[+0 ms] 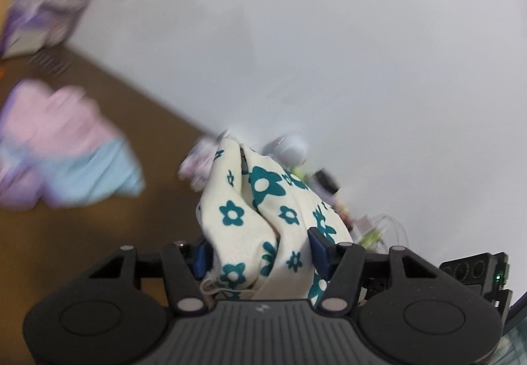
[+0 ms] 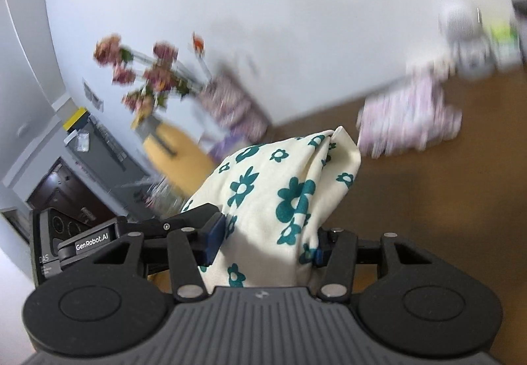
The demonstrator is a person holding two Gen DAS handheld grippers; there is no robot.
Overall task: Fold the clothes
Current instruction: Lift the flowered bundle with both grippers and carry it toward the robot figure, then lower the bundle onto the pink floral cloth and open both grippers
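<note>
White wall (image 1: 329, 36) fills most of both views, with the brown table (image 1: 98, 217) below it. A cream garment with teal flowers (image 1: 263, 217) is held off the table, bunched between both tools. Left gripper (image 1: 260, 256): jaws partly closed, blue pads pinching the cloth. Right gripper (image 2: 266, 241): the same, clamped on the same garment. A pink and blue clothes pile (image 1: 62, 147) lies on the table, well apart; blurred flowers (image 2: 145, 75) stand by the wall
</note>
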